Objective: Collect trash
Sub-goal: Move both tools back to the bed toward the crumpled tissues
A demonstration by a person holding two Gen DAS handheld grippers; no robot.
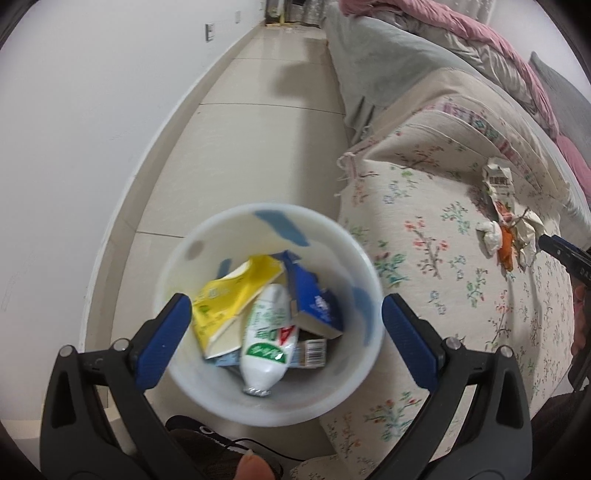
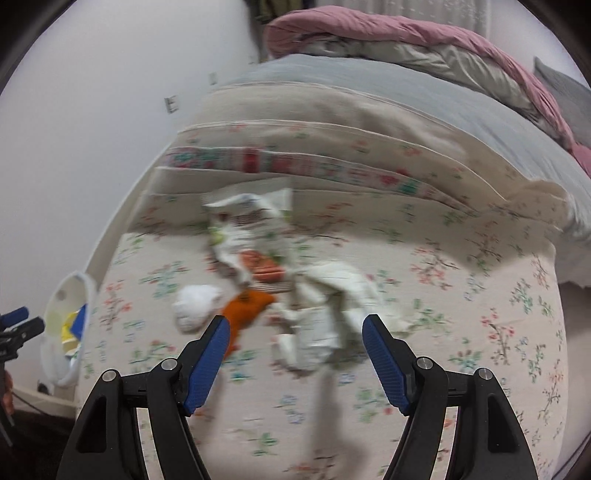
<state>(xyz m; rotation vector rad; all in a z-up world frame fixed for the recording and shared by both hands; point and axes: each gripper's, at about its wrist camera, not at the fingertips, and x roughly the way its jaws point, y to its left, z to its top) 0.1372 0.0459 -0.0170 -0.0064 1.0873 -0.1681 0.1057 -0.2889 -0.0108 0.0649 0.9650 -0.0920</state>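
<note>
My left gripper point(image 1: 286, 306) is open, its jaws set around a white bin point(image 1: 207, 384). The bin holds a yellow carton point(image 1: 229, 295), a blue carton point(image 1: 314, 299) and a white pouch point(image 1: 267, 339). On the floral bed cover lies a trash pile: a crumpled wrapper point(image 2: 251, 221), a white tissue wad point(image 2: 195, 302), an orange piece point(image 2: 245, 308) and crumpled paper point(image 2: 328, 314). The pile also shows in the left wrist view point(image 1: 509, 221). My right gripper point(image 2: 295, 328) is open and empty, just short of the pile. The bin point(image 2: 55, 332) sits at the bed's left edge.
A floral bed cover point(image 2: 443, 332) spans the bed, with a grey sheet point(image 2: 332, 74) and a pink duvet point(image 2: 369, 29) behind. A tiled floor strip point(image 1: 258, 129) runs between the white wall point(image 1: 92, 147) and the bed. A cable and dark shoe point(image 1: 207, 446) lie below the bin.
</note>
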